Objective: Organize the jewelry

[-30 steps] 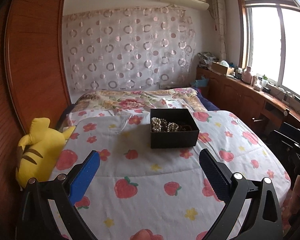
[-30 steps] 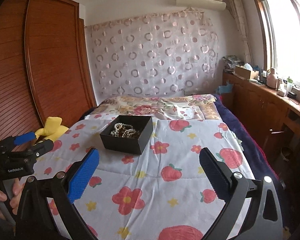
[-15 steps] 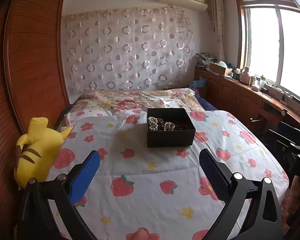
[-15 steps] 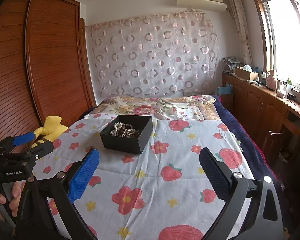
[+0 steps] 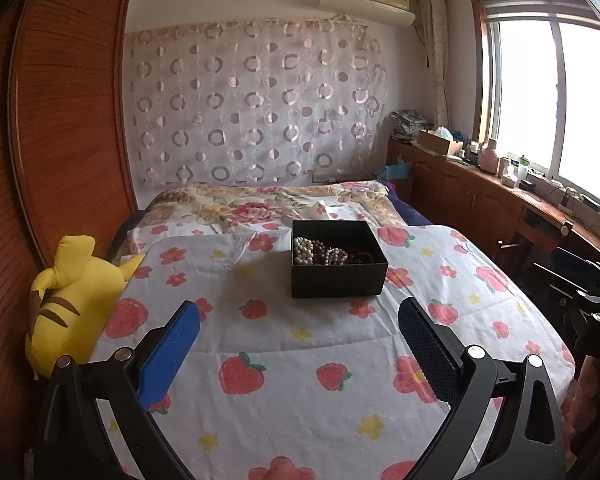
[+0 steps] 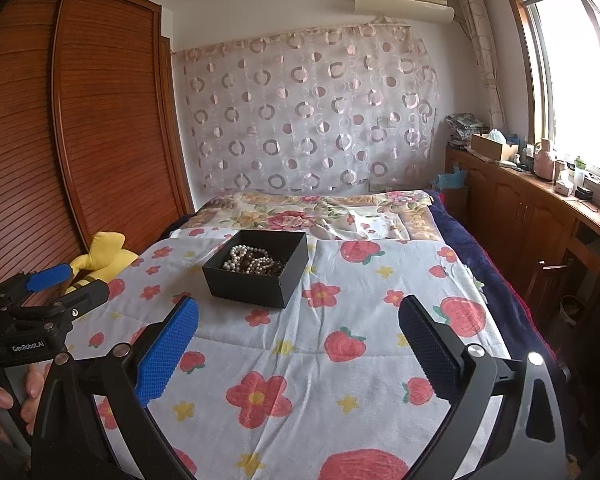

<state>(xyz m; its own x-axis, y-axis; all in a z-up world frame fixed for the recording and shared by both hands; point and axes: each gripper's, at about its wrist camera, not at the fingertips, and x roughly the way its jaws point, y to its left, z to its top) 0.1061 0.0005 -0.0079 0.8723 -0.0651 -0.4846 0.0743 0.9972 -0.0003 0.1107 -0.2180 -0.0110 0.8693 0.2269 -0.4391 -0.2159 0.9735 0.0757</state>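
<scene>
Both claws, left claw (image 5: 299, 322) and right claw (image 6: 299, 320), gape; dark beads in black box (image 5: 338, 280) indistinct.

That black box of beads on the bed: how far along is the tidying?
Nothing looks done yet. The white pearl strands lie heaped with darker beads in the open black cardboard box on the strawberry-print quilt. Nothing is in hand: the left gripper and right gripper are open, short of the box. All the sorting remains.

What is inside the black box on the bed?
The black box holds white pearl strands tangled with darker beads. The front wall and the pile hide the box floor.
</scene>
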